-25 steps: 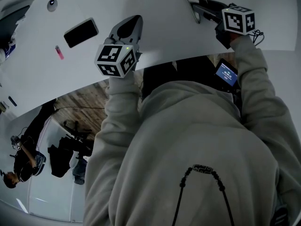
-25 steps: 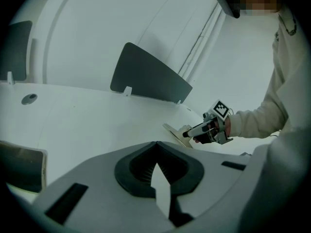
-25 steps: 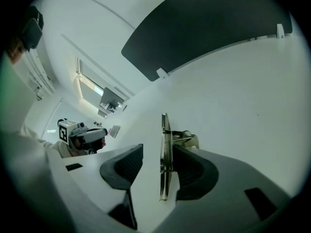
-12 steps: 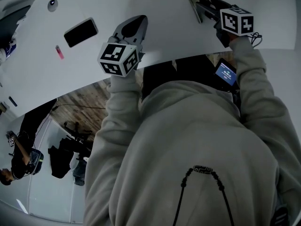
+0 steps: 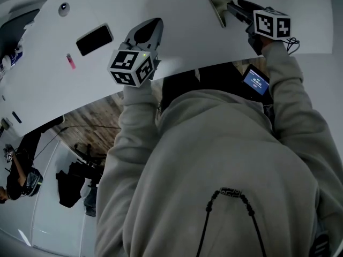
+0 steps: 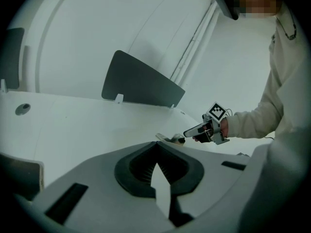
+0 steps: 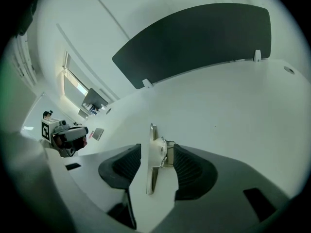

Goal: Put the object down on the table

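Right gripper (image 7: 158,147): jaws have just been opening and now stand wide, with the pads clear of the metal clip (image 7: 151,176). The clip rests on the desk (image 5: 182,20), well in from its near edge. We advise withdrawing straight back without grazing the clip. Left gripper (image 6: 156,144): clenched, empty, idle nearer that edge.

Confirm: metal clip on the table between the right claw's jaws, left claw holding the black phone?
Not quite: the left claw is empty, and the black phone lies on the table apart from it, per the head view. The metal clip is between the right claw's jaws, which have just been opening.
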Demonstrator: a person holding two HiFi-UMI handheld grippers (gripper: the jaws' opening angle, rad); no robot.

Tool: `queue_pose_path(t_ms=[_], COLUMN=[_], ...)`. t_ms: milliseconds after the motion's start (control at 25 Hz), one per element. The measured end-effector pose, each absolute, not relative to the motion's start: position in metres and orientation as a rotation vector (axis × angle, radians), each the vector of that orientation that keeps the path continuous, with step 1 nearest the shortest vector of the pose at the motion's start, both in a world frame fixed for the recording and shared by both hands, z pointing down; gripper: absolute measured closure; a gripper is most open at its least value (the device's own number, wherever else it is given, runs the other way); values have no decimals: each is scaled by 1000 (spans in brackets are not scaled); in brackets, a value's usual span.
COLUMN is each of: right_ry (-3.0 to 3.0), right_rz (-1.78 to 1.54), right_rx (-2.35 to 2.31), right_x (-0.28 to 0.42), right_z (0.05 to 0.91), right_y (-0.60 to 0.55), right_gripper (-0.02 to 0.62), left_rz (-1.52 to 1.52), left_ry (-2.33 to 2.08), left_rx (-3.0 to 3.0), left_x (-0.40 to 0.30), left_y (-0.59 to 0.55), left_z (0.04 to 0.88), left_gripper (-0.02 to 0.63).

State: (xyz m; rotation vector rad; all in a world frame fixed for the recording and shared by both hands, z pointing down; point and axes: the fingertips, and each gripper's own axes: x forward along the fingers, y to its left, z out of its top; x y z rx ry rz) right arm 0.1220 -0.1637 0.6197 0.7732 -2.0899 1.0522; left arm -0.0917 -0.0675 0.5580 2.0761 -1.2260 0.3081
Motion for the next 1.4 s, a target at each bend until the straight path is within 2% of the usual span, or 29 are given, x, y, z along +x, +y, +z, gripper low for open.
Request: queue_pose_path(t_ms=[40, 160, 320, 560, 1000, 1160, 1400], right_ry=[-2101, -2145, -2204, -2292, -2427, -2532, -2747], right_rz=[1048, 1031, 1016, 939, 773, 641, 360], right_rx=[769, 781, 766, 736, 753, 770, 766], right_x=[120, 121, 121, 116, 98, 89, 72], right_z=[616, 605, 581, 531, 453, 387, 254], right_y=[-162, -155, -156, -148, -171, -182, -175], right_gripper=[384, 523, 574, 575, 575, 575, 575], left_rz=[308, 314, 317, 307, 220, 173, -15], left_ry=[-1230, -1242, -1264, -1323, -1411, -1446, -1589], left_rx=[2086, 2128, 2199, 2277, 2341, 2383, 2454], left_x=[-92, -91, -89, -98, -115, -135, -168], left_y=[-68, -67, -75, -80, -91, -99, -105], left_z=[555, 546, 515, 457, 403, 367, 270], left_gripper=[604, 604, 604, 604, 604, 604, 604])
